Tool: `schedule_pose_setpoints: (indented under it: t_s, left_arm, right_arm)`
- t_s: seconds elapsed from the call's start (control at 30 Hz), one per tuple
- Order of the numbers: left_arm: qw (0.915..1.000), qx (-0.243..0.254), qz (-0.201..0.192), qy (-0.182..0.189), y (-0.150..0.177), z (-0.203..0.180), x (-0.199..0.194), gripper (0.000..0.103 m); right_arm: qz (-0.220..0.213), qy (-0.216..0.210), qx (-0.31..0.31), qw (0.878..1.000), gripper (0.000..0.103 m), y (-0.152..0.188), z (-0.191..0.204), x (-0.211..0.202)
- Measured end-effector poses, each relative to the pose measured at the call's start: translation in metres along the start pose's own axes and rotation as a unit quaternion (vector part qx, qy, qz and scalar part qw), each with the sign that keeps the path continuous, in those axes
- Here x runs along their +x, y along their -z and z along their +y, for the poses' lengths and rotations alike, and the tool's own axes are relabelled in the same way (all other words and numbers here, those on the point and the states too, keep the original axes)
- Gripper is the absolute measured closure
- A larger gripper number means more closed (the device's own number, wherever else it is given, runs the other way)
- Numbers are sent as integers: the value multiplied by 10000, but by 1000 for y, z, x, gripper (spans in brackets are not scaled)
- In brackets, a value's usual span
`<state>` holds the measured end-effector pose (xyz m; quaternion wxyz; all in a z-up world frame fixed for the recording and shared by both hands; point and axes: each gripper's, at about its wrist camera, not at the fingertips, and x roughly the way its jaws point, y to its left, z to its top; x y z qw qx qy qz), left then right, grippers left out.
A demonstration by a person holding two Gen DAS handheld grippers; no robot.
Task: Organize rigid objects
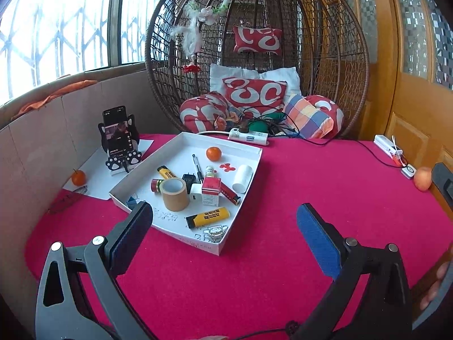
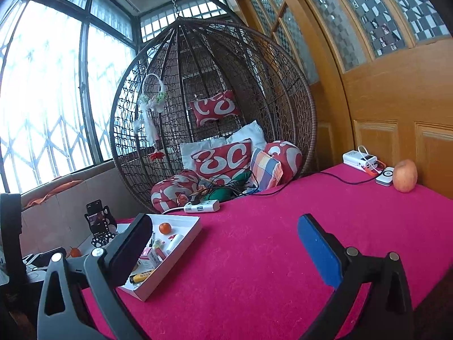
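A white tray (image 1: 249, 170) sits on the pink table and holds a brown tape roll (image 1: 174, 193), a yellow lighter (image 1: 208, 216), a red-white box (image 1: 211, 191), a white cylinder (image 1: 243, 178), a pen (image 1: 197, 167), a small orange (image 1: 213, 153) and other small items. My left gripper (image 1: 223, 233) is open and empty, just in front of the tray. My right gripper (image 2: 225, 250) is open and empty, above the table to the right of the tray (image 2: 170, 266).
A phone on a paw stand (image 1: 119, 141) and a second orange (image 1: 78, 177) stand left of the tray. A power strip (image 1: 248, 136) with cables lies at the back by the hanging wicker chair (image 1: 254, 56). An apple (image 2: 405, 175) and chargers (image 2: 362, 161) sit at the right by the wooden door.
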<state>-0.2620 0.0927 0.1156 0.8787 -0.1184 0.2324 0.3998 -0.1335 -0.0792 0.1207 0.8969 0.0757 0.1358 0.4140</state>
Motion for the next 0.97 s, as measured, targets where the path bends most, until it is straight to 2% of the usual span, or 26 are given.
schedule_pose_setpoints:
  t_s: [0.63, 0.97]
  left_arm:
    - [9996, -155, 161, -179, 3, 9, 7, 0]
    - [9997, -142, 145, -150, 4, 8, 8, 0]
  right_arm:
    - [186, 58, -62, 9998, 0, 5, -4, 4]
    - [304, 71, -87, 9995, 0, 8, -4, 9]
